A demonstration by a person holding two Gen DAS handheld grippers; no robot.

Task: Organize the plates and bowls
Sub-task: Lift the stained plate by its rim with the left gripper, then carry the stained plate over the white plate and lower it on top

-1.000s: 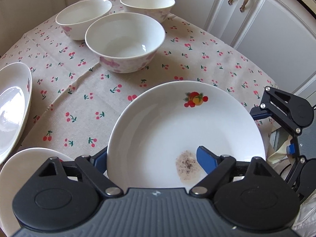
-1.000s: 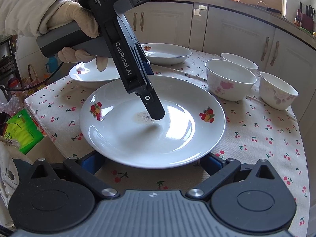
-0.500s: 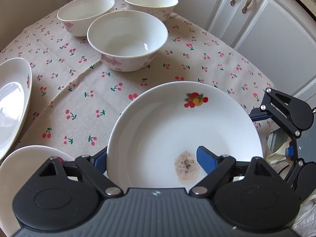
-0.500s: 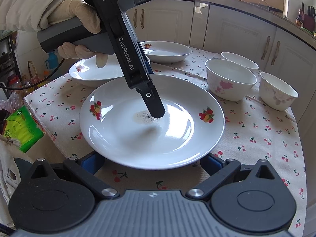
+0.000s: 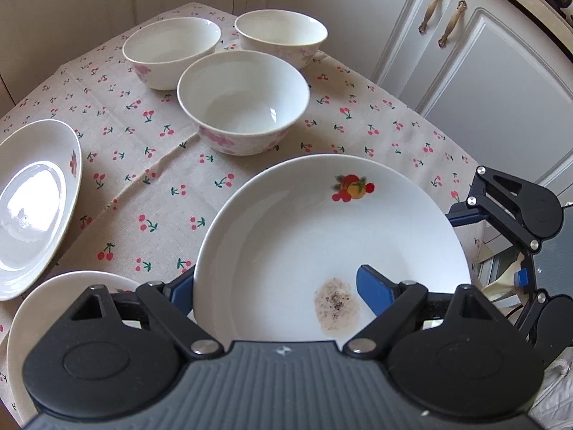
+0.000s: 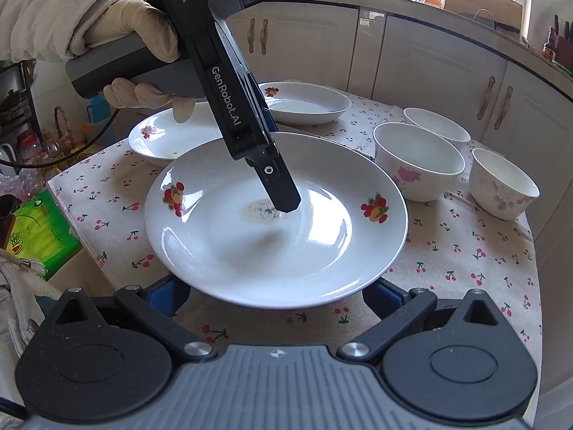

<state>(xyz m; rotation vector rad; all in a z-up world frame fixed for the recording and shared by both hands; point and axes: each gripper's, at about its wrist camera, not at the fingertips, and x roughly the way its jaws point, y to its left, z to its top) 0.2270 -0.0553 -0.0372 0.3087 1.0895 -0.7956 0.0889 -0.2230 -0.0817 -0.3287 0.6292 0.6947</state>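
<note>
Left gripper (image 5: 279, 283) straddles the fruit-print plate's (image 5: 304, 236) rim, fingers apart, one inside, one outside. Right gripper (image 6: 275, 297) fingers spread wide below the plate's near edge.

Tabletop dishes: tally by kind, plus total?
Plates: 3 — the near plate with a smudge, which straddles the left tool, a plate behind it, a far plate.
Bowls: 3 — near bowl, back bowl, right bowl.
Total: 6
</note>
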